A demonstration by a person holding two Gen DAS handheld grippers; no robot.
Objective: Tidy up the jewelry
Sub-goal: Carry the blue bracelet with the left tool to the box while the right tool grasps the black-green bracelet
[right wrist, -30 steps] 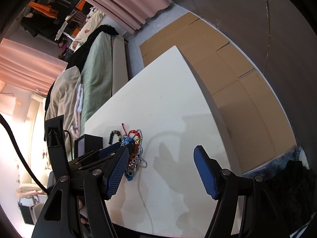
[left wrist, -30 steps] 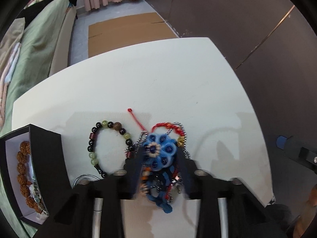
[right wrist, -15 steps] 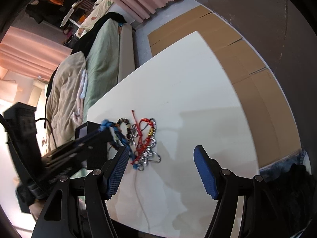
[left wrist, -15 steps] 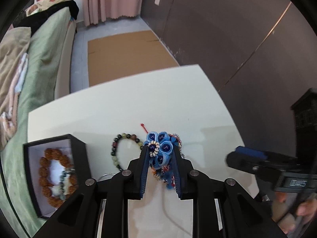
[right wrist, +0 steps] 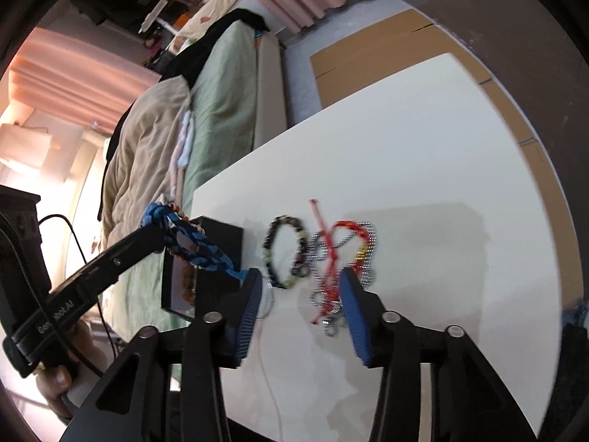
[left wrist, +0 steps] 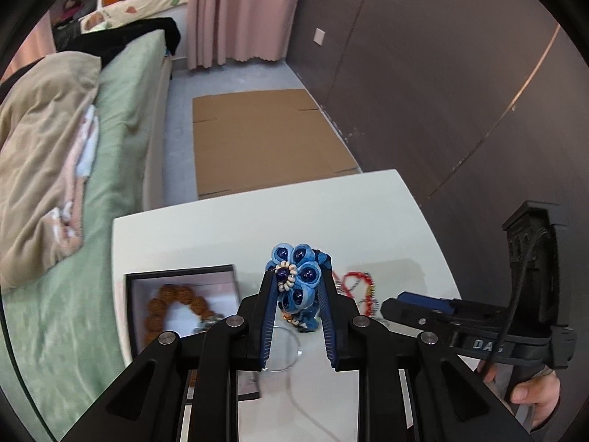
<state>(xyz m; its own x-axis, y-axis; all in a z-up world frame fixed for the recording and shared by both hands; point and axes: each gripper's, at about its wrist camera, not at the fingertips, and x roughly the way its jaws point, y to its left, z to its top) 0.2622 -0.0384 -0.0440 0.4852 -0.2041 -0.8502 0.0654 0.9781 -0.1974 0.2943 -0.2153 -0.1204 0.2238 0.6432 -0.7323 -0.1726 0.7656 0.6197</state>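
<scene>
1 piece was off the white table (left wrist: pixel 368 213): my left gripper (left wrist: pixel 297 287) clamped the blue flower bracelet (left wrist: pixel 296 276) and had lifted it clear of the tangle, just right of the black jewelry box (left wrist: pixel 180 272). My right gripper (right wrist: pixel 300 287) had just been narrowing, nothing pinched, over the red cord and chain tangle (right wrist: pixel 340 254) right of the box. Boxing likely next.

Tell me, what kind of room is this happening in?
Most likely a bedroom at home. A bed with a green cover and a rumpled beige duvet stands beside the white table, and pink curtains hang to the floor behind.
</scene>
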